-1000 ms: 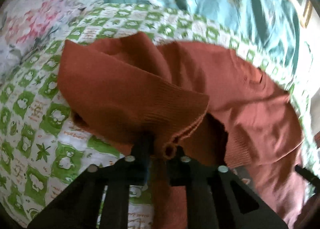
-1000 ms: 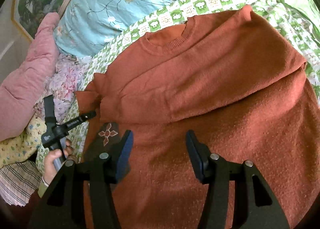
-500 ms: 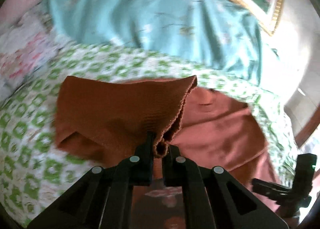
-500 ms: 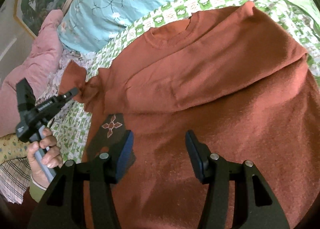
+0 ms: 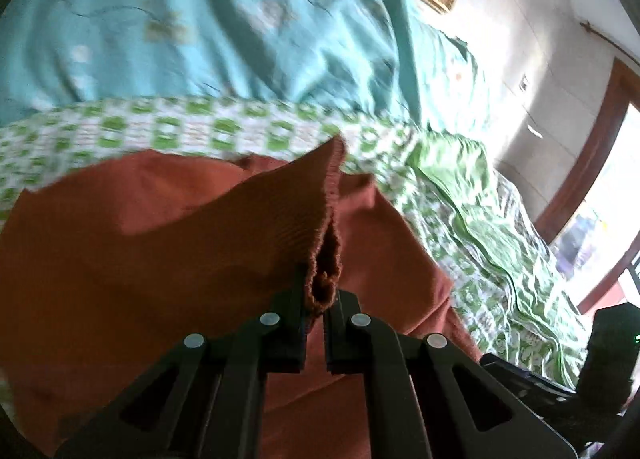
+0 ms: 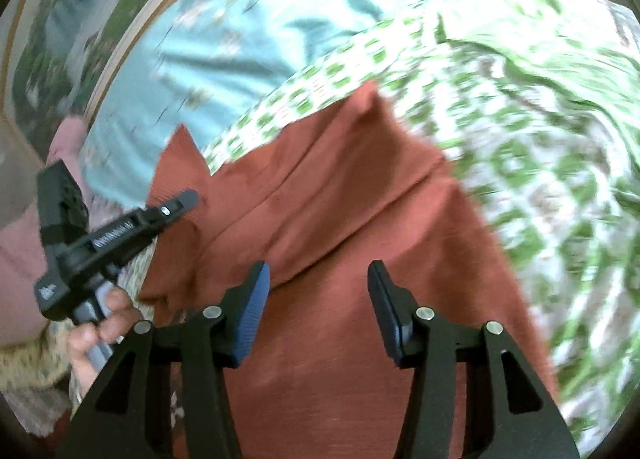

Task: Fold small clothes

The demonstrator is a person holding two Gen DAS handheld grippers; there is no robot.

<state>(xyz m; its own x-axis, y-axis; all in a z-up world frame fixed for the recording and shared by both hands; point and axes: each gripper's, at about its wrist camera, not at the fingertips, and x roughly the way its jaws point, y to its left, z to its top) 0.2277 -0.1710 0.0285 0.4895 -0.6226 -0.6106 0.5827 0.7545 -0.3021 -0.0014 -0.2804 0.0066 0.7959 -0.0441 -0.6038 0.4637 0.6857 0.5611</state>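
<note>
my left gripper (image 5: 316,299) is clamped on the sweater's (image 6: 340,219) ribbed cuff (image 5: 320,219), lifted above the sweater; my right gripper (image 6: 318,307) hovers over it, jaws wide, holding nothing

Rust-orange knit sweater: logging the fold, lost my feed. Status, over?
Left gripper shut on ribbed cuff, sleeve lifted. Right gripper open, empty, above rust-orange knit sweater on green-checked bedsheet. Nothing in the way.

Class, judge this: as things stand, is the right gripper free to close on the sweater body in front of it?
Probably yes. The right gripper is open, and only bare sweater lies between and beyond its fingers. The left gripper pinches the cuff well off to the side.
</note>
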